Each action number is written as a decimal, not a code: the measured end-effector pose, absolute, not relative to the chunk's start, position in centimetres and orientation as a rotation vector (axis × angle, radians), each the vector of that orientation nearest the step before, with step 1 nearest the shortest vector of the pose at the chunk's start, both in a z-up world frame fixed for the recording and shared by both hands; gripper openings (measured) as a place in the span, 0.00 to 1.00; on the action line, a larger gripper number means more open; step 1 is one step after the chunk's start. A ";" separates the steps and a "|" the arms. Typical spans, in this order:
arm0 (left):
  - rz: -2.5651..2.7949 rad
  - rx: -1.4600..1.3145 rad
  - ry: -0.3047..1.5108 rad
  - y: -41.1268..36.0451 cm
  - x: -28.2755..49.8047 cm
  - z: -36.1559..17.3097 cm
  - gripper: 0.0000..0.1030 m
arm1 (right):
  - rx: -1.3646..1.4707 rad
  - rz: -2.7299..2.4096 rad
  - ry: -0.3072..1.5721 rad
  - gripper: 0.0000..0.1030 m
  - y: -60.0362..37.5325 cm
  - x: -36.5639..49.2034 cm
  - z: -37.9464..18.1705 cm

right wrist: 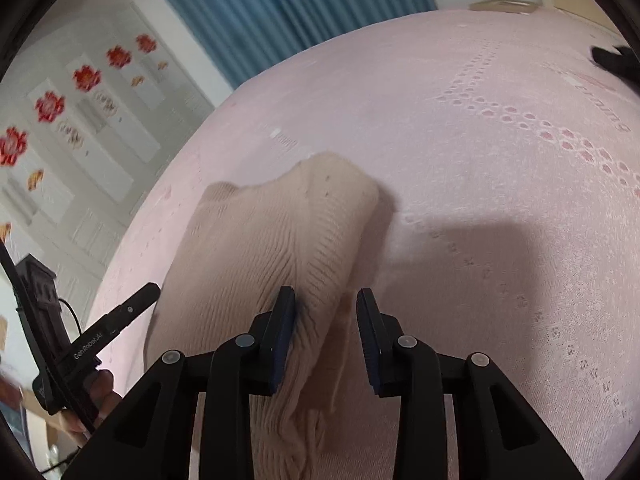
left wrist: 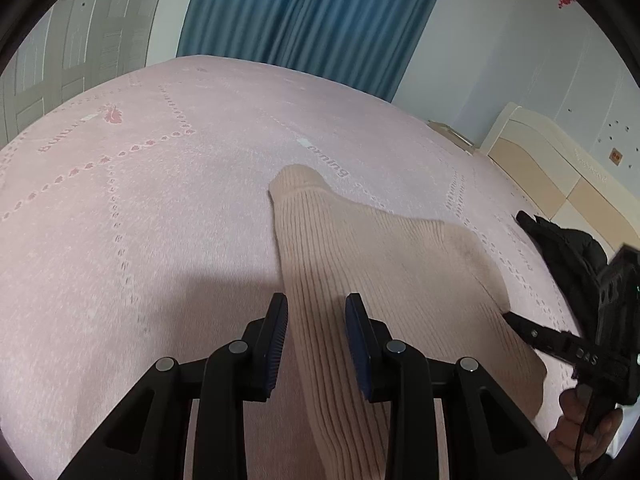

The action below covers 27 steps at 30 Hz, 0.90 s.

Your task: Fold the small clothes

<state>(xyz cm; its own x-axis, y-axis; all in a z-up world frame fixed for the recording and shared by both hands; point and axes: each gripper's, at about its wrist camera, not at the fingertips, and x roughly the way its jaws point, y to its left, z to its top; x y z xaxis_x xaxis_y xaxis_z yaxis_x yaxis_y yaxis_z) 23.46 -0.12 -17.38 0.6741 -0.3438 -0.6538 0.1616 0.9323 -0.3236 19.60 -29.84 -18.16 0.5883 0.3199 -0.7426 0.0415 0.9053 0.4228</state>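
left tongs (left wrist: 316,320) apart over beige knit garment (left wrist: 360,264) | right tongs (right wrist: 326,312) apart, straddling its fold at frame centre | bed (left wrist: 140,220) supports folding

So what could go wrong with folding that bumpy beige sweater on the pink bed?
The beige ribbed sweater lies between the pads of both the right gripper and the left gripper, but gaps show, so it might slip free if lifted. One edge is already curled over, so the fold may come out crooked. The black garment lying nearby could perhaps snag the right gripper.
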 end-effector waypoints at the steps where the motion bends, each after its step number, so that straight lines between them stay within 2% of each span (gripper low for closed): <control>1: -0.291 -0.244 0.783 -0.2 23.0 -17.4 0.28 | 0.411 0.161 0.940 0.31 -29.7 19.5 -18.2; 3: -0.288 -0.244 0.784 -0.2 22.4 -17.5 0.32 | 0.405 0.180 0.923 0.11 -29.6 19.1 -18.1; 6: -0.291 -0.265 0.782 0.0 21.2 -17.4 0.40 | 0.367 0.199 0.828 0.09 -29.8 17.9 -16.8; 16: -0.326 -0.251 0.784 -1.9 19.6 -17.6 0.41 | 0.205 0.056 0.881 0.08 -27.4 18.3 -17.8; 23: -0.285 -0.187 0.808 -3.0 20.1 -18.3 0.50 | 0.202 0.031 0.925 0.08 -27.6 18.9 -18.8; 27: -0.279 -0.188 0.821 -3.0 20.4 -18.5 0.51 | 0.196 0.035 0.924 0.09 -27.6 18.7 -18.8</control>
